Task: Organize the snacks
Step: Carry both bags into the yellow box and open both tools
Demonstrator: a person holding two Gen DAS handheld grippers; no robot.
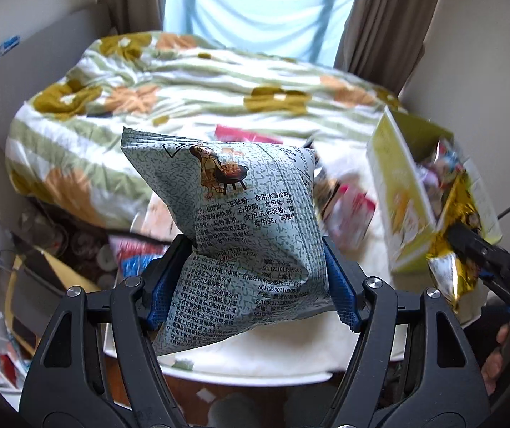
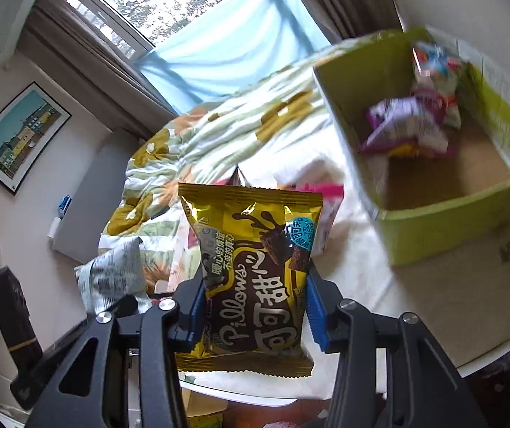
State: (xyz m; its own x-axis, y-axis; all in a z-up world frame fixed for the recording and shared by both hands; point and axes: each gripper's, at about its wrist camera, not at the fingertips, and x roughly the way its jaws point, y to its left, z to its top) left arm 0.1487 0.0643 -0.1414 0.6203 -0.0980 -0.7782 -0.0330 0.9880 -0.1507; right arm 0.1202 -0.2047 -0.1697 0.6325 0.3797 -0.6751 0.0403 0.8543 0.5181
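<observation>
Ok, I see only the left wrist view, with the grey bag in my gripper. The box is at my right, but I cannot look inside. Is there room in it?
Observer: Yes. The box has bare cardboard floor at its near end.
Operator: What is already inside?
Observer: A purple bag, and a white-and-blue bag behind it, both at the far end.
Operator: And the gold bag, is it held well?
Observer: The right gripper is shut on the gold bag, with its pads on the two side edges of the lower half.
</observation>
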